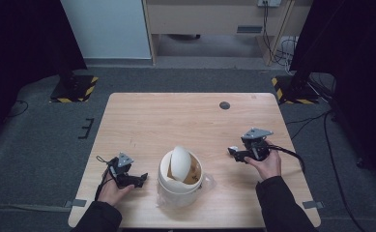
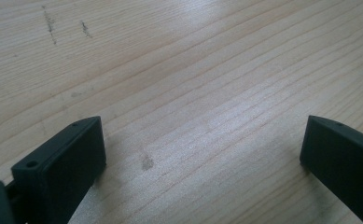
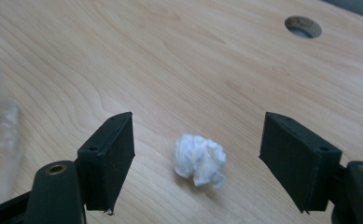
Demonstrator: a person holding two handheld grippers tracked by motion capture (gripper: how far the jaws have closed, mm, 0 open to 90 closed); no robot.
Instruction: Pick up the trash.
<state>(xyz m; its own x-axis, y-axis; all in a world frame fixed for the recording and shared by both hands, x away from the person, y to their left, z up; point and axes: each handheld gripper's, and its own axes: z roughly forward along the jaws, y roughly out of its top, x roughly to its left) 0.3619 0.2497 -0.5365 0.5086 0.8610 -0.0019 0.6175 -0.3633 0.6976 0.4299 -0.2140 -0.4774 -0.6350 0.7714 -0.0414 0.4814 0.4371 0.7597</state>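
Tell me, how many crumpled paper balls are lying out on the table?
1. The white paper wad lies on the table between the right gripper's open jaws; more may be hidden inside the bin.

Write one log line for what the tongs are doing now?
right tongs: open around paper ball | left tongs: open, nothing between | bin: swing lid tilted

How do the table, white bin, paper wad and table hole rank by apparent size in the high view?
1. table
2. white bin
3. paper wad and table hole: both tiny and look alike, so no ranking between them.
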